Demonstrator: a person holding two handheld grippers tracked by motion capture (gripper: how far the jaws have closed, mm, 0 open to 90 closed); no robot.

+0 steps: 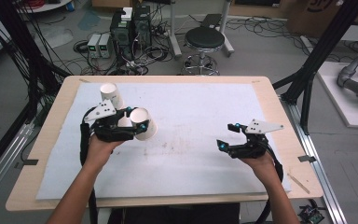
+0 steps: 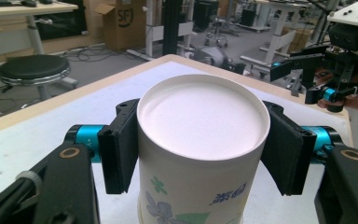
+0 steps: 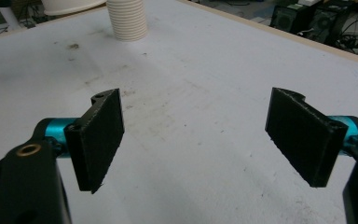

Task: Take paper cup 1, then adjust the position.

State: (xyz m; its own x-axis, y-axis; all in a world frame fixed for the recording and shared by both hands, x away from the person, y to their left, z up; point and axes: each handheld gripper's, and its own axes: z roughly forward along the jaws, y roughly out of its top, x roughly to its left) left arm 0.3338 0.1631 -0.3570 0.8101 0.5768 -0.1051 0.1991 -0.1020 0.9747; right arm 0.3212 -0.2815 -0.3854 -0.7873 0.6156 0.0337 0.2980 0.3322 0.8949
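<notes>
High view: left gripper pinches a paper cup at the left of the white mat; a stack of cups stands just behind it. The right gripper, jaws spread, holds nothing.

Left gripper view: black pads press both sides of the cup, bottom up.

Right gripper view: jaws wide apart over bare mat; the ribbed stack stands far off.

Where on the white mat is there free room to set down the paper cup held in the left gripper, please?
The middle of the white mat is bare between the paper cup and the right gripper. It is crowded at the far left, by the cup stack.
</notes>
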